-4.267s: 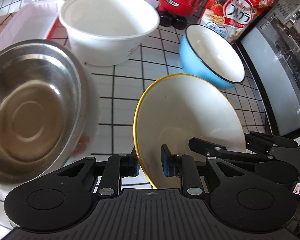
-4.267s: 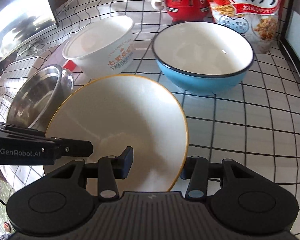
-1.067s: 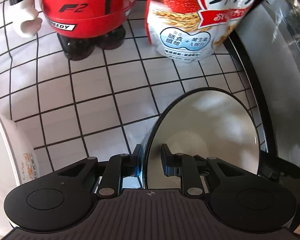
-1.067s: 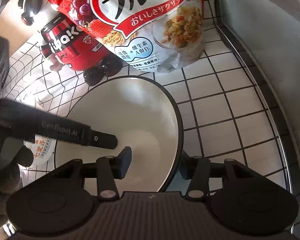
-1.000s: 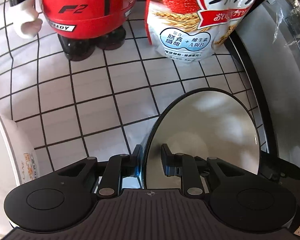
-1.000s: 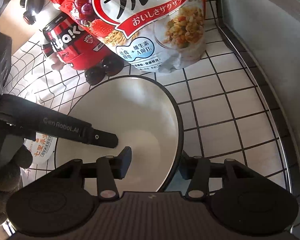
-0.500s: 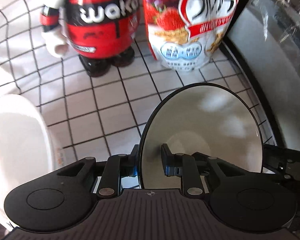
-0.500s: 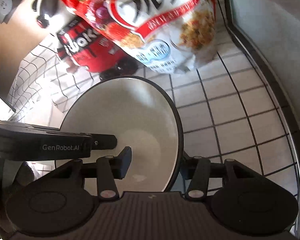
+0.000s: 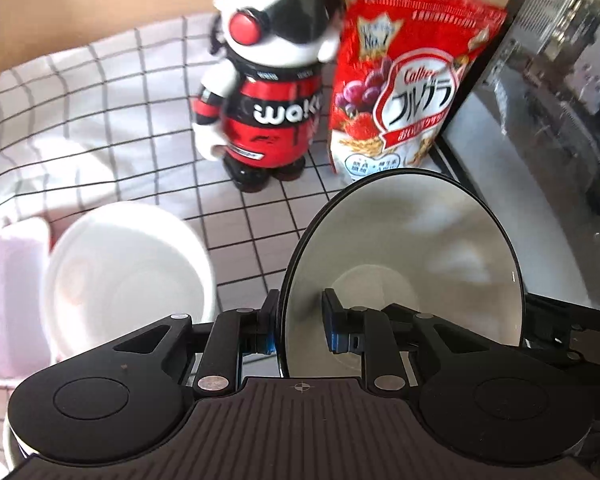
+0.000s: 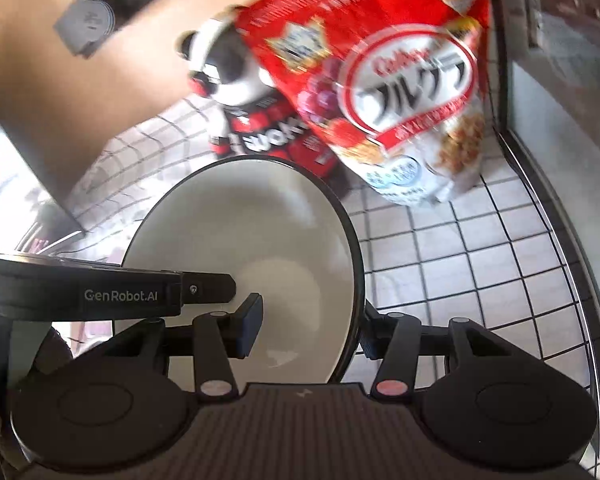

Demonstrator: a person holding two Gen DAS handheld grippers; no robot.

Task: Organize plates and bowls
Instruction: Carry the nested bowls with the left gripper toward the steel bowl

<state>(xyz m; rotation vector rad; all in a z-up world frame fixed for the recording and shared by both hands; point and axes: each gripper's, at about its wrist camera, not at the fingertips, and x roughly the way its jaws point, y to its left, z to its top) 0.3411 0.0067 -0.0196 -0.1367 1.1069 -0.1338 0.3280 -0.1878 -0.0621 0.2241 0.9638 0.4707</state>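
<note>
Across the whole counter, found a white tablecloth (image 9: 100, 128) with a dark grid pattern, backed by a tan wall (image 9: 100, 0). Along the right edge, noted a black-framed appliance with a glass front (image 9: 540, 160). Against it, saw a red Calbee cereal bag (image 9: 404, 100) standing upright, and just beside that a red-and-black "wako" robot figure (image 9: 268, 128) with a white head, both blurred.

Nearer the cameras, found the dark-rimmed bowl (image 9: 412, 260), white inside, tilted and gripped from both sides in front of the bag and the figure. Could not tell whether its base touched the cloth. To its left, noted a white paper bowl (image 9: 128, 280) upright on the cloth, touching or nearly touching a pale pink lidded container (image 9: 12, 280) at the far left edge.

Found the left gripper (image 9: 300, 320) narrowly parted and clamped on the bowl's left rim, one pad outside the wall and one inside. Found the right gripper (image 10: 308, 324) somewhat wider, closed on the opposite rim the same way, inner finger on the white inside, outer finger behind the dark rim. Saw each gripper in the other's view as well, across the bowl.
</note>
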